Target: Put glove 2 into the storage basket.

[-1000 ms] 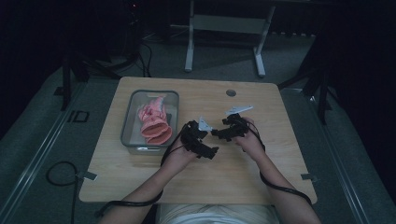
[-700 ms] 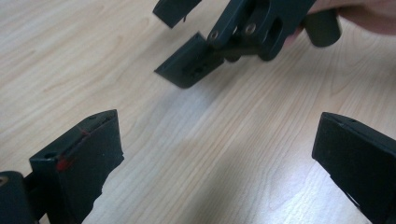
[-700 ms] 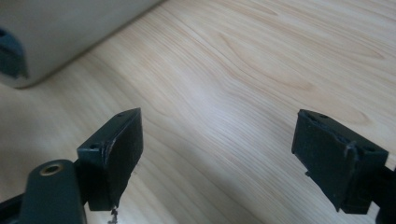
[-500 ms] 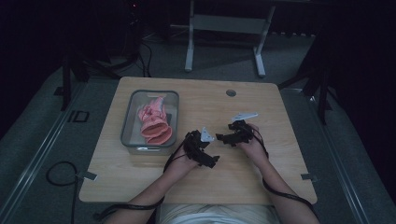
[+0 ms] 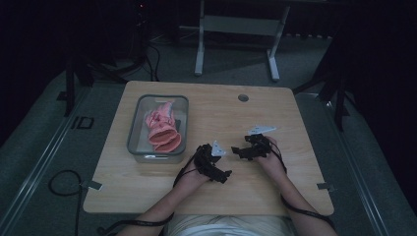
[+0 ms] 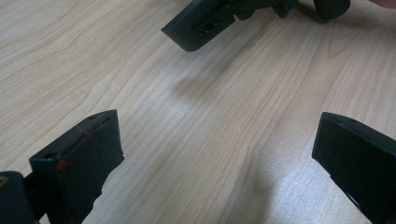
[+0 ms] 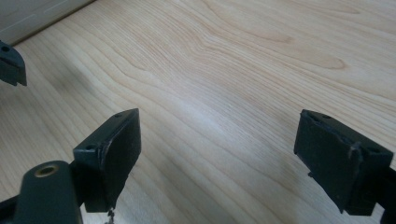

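High view: your left hand-held gripper (image 5: 222, 175) and right hand-held gripper (image 5: 237, 151) sit near each other low over the bare wooden table (image 5: 275, 113), both with jaws spread wide and empty, well right of the clear bin (image 5: 135, 129) holding the pink cloth (image 5: 162, 130).

One table (image 5: 295, 118), one clear bin (image 5: 135, 128), two pink gloves (image 5: 162, 130), two grippers (image 5: 225, 174)
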Motion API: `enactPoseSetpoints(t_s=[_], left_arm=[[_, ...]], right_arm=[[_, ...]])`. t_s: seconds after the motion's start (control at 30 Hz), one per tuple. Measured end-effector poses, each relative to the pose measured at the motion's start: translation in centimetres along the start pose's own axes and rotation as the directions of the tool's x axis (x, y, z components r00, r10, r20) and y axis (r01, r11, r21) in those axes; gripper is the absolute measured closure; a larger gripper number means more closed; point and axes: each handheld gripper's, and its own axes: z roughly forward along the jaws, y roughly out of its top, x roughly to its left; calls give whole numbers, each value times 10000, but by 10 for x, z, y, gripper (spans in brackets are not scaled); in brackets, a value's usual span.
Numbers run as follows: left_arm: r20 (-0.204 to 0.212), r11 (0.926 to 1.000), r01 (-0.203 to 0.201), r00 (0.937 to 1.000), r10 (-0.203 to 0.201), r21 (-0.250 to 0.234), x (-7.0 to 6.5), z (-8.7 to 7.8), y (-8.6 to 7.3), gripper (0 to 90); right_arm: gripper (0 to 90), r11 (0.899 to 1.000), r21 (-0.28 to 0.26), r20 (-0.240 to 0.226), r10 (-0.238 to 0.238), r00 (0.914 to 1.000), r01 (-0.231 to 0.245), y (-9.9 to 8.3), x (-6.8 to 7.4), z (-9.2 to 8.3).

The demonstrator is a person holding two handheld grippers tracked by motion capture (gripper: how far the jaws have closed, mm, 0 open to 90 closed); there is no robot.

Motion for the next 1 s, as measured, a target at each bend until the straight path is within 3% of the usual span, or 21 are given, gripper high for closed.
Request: enactPoseSetpoints(t_s=[0.13, 0.37, 0.5, 0.63, 1.0], left_arm=[[-66, 9992, -343, 9994, 341, -206, -3, 0, -2, 11], [-48, 9993, -332, 9994, 332, -175, -6, 4, -9, 11], [-163, 9983, -377, 9992, 370, -437, -7, 3, -12, 11], [-231, 9979, -571, 9981, 564, -316, -9, 5, -13, 11], [-130, 9981, -522, 9986, 518, -322, -8, 5, -14, 11]], right_arm=[[146, 9998, -208, 69, 62, 10000, -60, -5, 1, -5], [146, 9994, -321, 126, -105, 9999, 109, -11, 2, -9], [146, 9994, -351, 146, -61, 9999, 66, -13, 1, -11], [146, 9990, -446, 207, -9, 9998, 18, -15, -1, -11], [147, 9992, -344, 369, -174, 9992, 187, -15, 2, -10]])
